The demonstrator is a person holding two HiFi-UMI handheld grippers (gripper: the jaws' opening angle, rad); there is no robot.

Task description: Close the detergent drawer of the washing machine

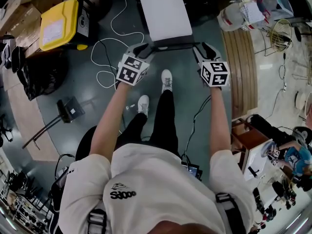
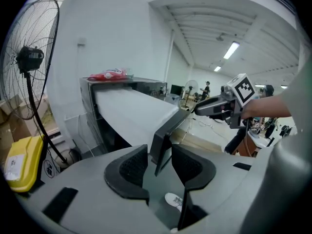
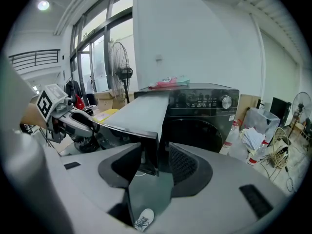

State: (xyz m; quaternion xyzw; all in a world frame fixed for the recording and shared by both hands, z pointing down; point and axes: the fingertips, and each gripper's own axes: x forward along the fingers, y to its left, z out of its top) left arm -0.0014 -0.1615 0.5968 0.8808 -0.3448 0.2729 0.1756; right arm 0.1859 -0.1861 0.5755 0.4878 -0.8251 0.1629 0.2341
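Reaching for the drawer: a person stood before the dark washing machine [image 3: 204,116], a gripper in each hand, at the front of its pulled-out detergent drawer [image 1: 165,11].
Drawer: it jutted well out from the machine towards the person, its white top bare and its dark front panel [image 1: 173,44] on the person's side.
Left gripper [image 2: 160,165]: fingers apart, with the panel's left corner standing between them and neither pad pressing on it.
Right gripper [image 3: 156,165]: fingers likewise apart around the right corner; the panel edge sat close to one pad and clear of the other.
Stage: on this evidence, the push had not yet begun.
Risk: an uneven shove from the two corners could skew the drawer on its runners and jam it short of closed. Open fingers could also slide off the thin panel edge, or be caught between panel and machine face as it went home.
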